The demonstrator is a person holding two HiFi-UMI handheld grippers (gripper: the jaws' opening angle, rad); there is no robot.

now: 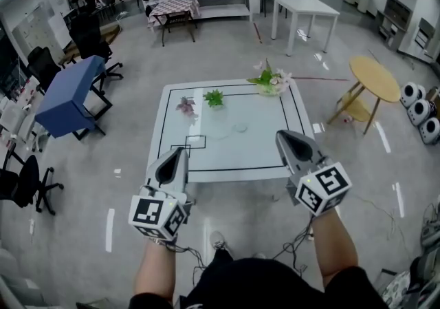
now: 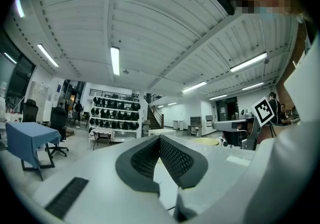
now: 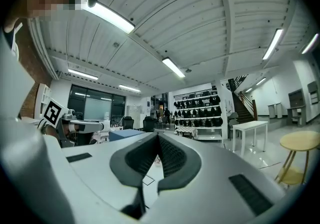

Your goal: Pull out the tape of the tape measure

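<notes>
A pale round thing (image 1: 239, 127), perhaps the tape measure but too small to tell, is lying mid-tabletop (image 1: 265, 153); only the head view is showing it. The left gripper (image 1: 180, 152) and right gripper (image 1: 280, 135) are showing their fingers pressed together, holding nothing.

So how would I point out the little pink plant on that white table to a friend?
Find the white table with the black line round its top. Three plants stand along its far side: the pink plant is leftmost, beside a small green plant, with a bigger bunch at the right corner. It alone is mostly pink, not green.
</notes>
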